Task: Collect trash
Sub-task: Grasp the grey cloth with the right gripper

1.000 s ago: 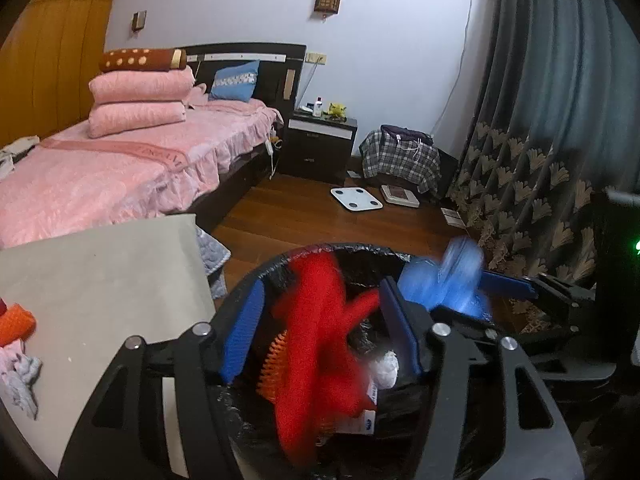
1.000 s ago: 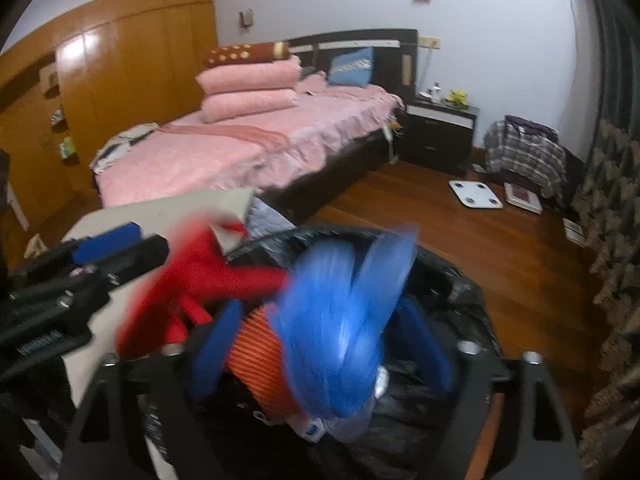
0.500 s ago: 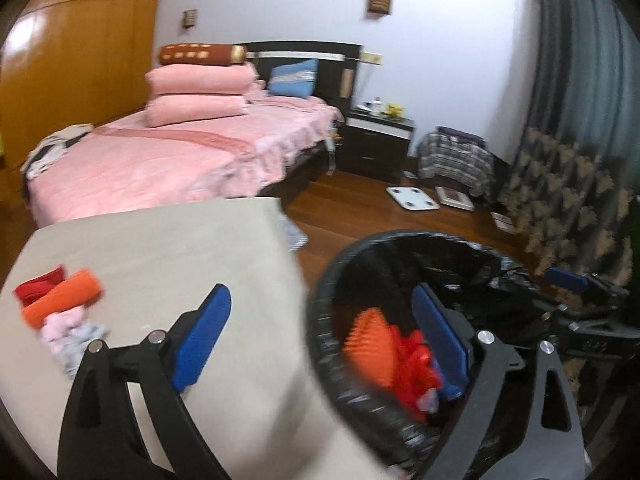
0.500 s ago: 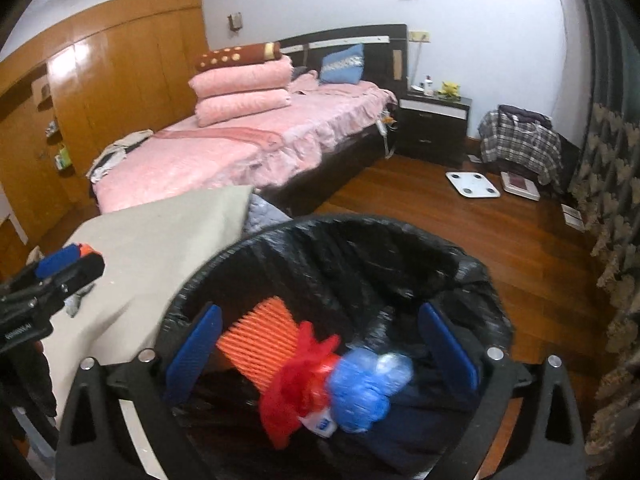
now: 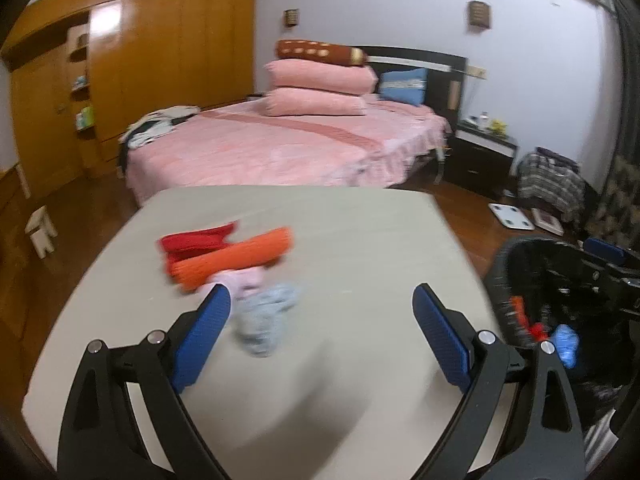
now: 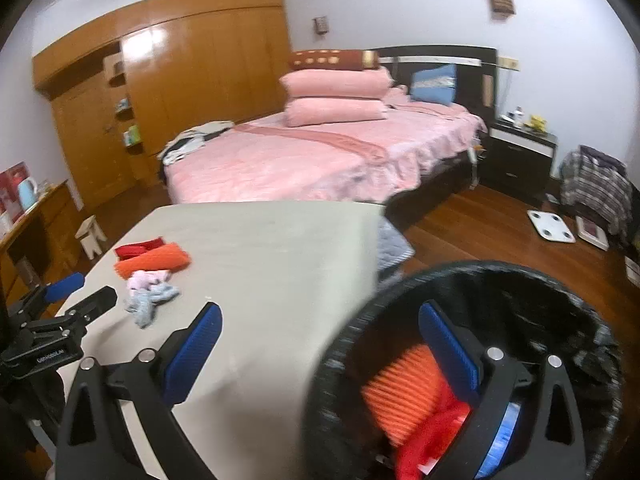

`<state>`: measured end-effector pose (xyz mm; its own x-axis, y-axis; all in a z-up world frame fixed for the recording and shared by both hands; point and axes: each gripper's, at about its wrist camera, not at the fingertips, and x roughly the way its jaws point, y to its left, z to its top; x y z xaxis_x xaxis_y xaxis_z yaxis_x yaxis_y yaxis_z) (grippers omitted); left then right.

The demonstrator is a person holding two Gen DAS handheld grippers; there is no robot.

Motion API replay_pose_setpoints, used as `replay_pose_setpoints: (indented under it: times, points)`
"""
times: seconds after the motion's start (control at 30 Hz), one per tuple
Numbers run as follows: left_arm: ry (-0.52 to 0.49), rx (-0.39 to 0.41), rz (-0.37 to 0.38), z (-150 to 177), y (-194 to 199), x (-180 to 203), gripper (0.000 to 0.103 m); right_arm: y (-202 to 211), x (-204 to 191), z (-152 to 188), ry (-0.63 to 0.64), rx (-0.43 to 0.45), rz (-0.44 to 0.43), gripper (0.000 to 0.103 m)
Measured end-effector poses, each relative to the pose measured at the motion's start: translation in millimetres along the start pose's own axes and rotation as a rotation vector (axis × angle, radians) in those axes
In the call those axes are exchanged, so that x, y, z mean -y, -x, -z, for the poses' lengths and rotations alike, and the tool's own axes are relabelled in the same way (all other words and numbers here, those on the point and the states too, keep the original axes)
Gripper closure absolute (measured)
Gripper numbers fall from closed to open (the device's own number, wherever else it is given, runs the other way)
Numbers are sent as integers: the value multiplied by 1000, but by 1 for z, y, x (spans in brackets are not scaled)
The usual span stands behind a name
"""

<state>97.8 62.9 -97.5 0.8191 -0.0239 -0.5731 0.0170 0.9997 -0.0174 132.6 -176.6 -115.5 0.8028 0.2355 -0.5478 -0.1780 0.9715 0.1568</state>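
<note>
1. The grey table (image 5: 320,240) stands in front of the pink bed (image 5: 280,148); a wooden wardrobe (image 5: 160,60) is behind.
2. Red, orange, pink and pale-blue trash scraps (image 5: 236,264) lie on the table.
3. The black-lined bin (image 6: 520,280), beside the table, holds scraps.
4. The left gripper (image 5: 322,304) and right gripper (image 6: 320,320) both gape empty, having just been opening.

I count two tools, the left tool (image 5: 322,306) and the right tool (image 6: 320,324), each with two blue pads. One surface (image 5: 360,240) carries four loose scraps in a cluster: one red scrap (image 5: 196,240), one orange scrap (image 5: 236,258), one pink scrap (image 5: 244,280) and one pale blue scrap (image 5: 264,320). Beside the surface stands one black bin (image 6: 520,280), where I make out three pieces: one orange ribbed piece (image 6: 404,384), one red piece (image 6: 432,432), one blue piece (image 5: 566,340).
</note>
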Motion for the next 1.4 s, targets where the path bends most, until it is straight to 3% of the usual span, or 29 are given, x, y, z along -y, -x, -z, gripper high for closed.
replay_pose_setpoints:
  times: [0.33, 0.6, 1.1, 1.4]
  points:
    - [74, -39, -119, 18, -11, -72, 13, -54, -61, 5, 59, -38, -41, 6]
    - [97, -97, -140, 32, -33, -104, 13, -88, -95, 15, 85, -92, -48, 6]
    - [149, -177, -87, 35, -59, -161, 13, -116, -160, 17, 128, -144, -161, 6]
    - [219, -242, -36, 41, -72, -183, 13, -141, -194, 21, 176, -198, -174, 6]
